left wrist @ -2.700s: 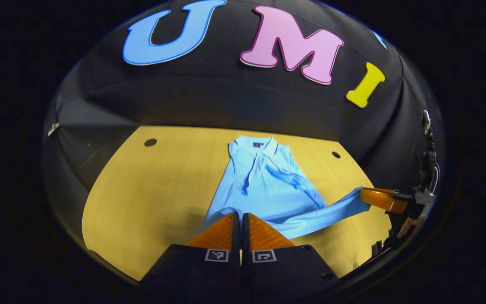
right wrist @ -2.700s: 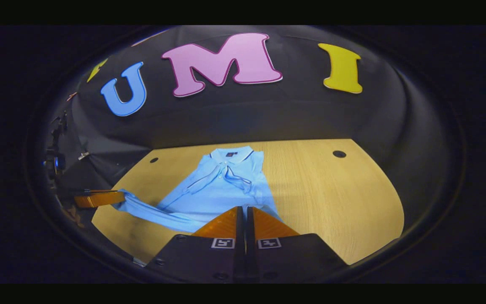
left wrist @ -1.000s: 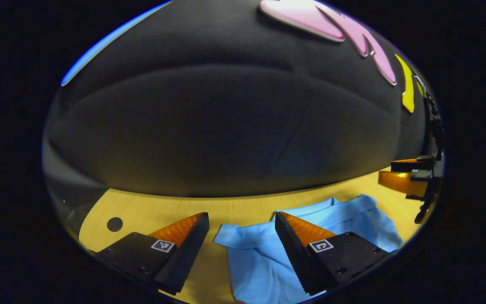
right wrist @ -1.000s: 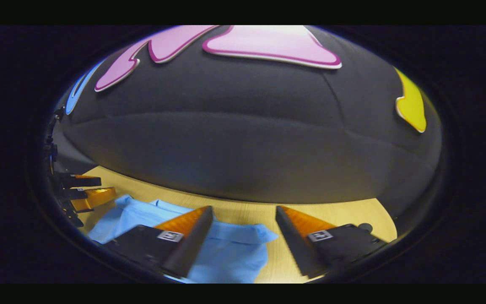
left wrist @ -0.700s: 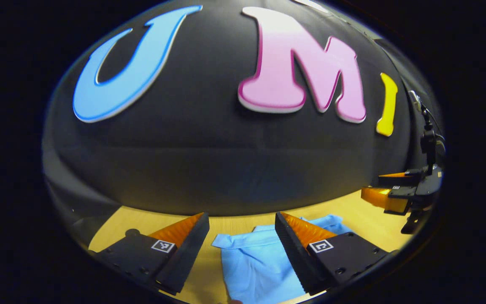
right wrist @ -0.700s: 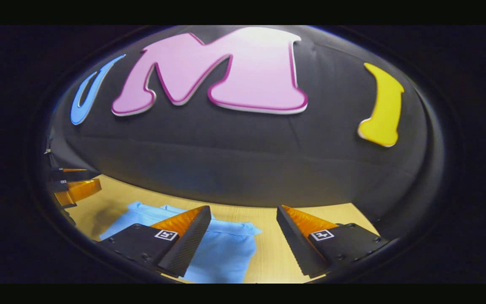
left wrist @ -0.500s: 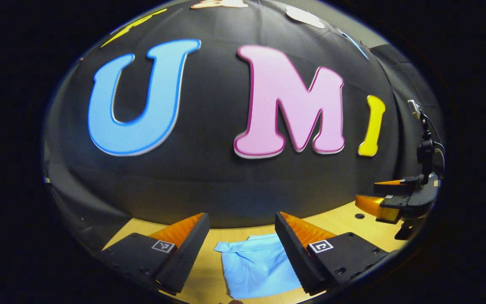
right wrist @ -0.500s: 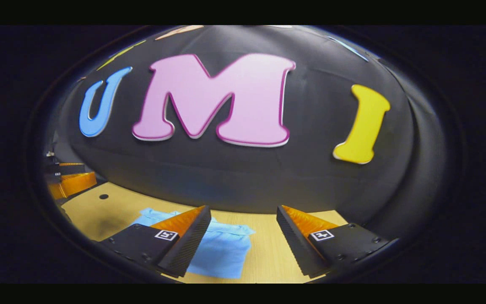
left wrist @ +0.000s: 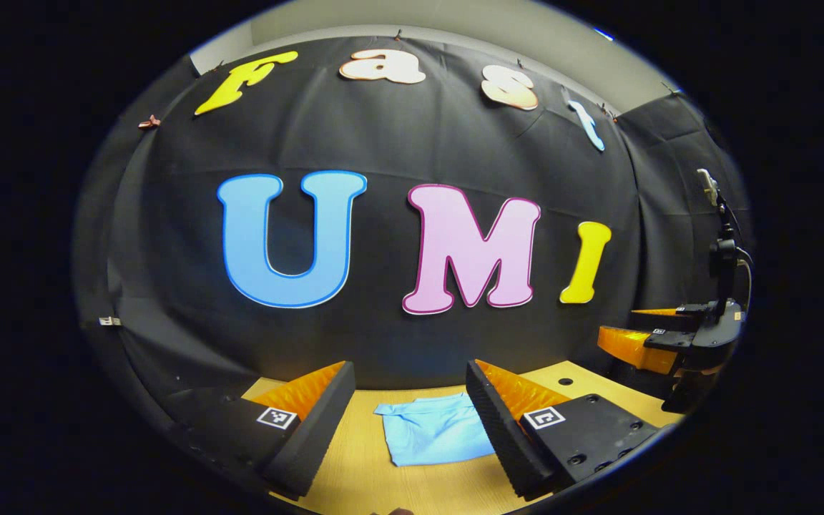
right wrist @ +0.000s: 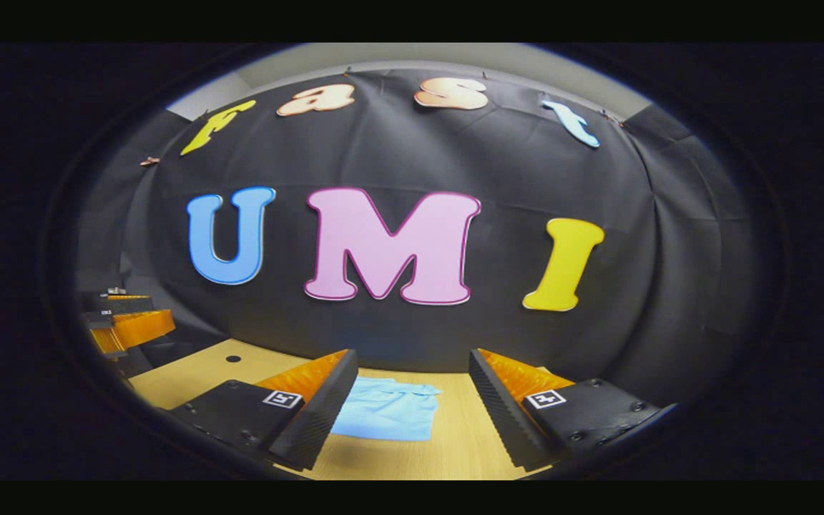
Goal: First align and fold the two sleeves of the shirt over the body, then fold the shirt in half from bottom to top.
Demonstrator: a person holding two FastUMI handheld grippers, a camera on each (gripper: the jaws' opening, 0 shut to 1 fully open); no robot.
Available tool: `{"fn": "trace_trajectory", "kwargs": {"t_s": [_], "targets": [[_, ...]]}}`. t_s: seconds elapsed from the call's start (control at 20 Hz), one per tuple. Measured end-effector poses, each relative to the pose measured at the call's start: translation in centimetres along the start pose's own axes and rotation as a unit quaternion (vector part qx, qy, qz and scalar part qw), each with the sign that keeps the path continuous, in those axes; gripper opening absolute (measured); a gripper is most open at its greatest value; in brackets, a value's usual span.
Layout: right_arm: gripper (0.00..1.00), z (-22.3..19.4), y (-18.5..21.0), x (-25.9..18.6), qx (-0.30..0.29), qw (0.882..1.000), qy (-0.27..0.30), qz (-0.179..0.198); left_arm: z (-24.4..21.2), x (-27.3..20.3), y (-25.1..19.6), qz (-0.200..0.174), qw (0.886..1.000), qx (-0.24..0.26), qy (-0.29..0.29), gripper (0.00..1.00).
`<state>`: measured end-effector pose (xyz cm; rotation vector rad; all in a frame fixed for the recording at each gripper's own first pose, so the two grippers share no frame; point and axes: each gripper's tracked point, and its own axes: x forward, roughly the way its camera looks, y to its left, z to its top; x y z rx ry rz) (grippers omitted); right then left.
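Left claw (left wrist: 406, 390) spread wide and released, nothing between the fingers, raised off the counter (left wrist: 426, 486) and aimed level at the booth wall. Right claw (right wrist: 412, 379) likewise spread and empty, held up in the same level pose. Seen at the right edge of the left gripper view, the right claw hanging in the air beside the counter, well apart from the cloth; seen at the left edge of the right gripper view, the left claw hanging clear in the same way. Beyond the fingertips, the shirt (left wrist: 435, 438) lying flat on the counter as a small, compact light-blue rectangle, one neat edge turned toward the wall, no sleeve trailing out at either side. From the right gripper view, the same folded shirt (right wrist: 387, 409) resting just past the left finger, partly hidden by it, apart from both claws. Judged from this lie: sleeves apparently tucked over the body and the bottom-to-top fold apparently made, so the task seemingly finished. Nothing obvious left beyond, perhaps, checking that the edges line up, hard to tell at this low angle.
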<state>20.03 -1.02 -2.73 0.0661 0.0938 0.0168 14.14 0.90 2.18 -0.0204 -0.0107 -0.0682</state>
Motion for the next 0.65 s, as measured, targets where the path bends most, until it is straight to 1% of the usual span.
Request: {"fn": "trace_trajectory", "kwargs": {"t_s": [0.15, 0.35, 0.5, 0.65], "targets": [[0.97, 1.8, 0.7, -6.0, -0.002, 1.0, -0.011, 0.0, 0.4, -5.3, -0.6, 0.0, 1.0, 0.002, -0.002, 0.99], [0.97, 2.4, 1.6, -12.5, 0.018, 1.0, -0.014, -0.001, 0.1, -11.0, -1.4, 0.003, 1.0, -0.011, 0.001, 0.99], [0.97, 1.9, 2.8, -15.3, 0.022, 1.0, -0.006, 0.007, -0.5, -14.3, -1.7, 0.006, 1.0, -0.026, 0.01, 0.99], [0.97, 2.0, 3.4, -17.0, 0.023, 1.0, -0.001, 0.008, -1.4, -16.6, -1.6, 0.01, 0.999, -0.024, 0.021, 1.0]]}}
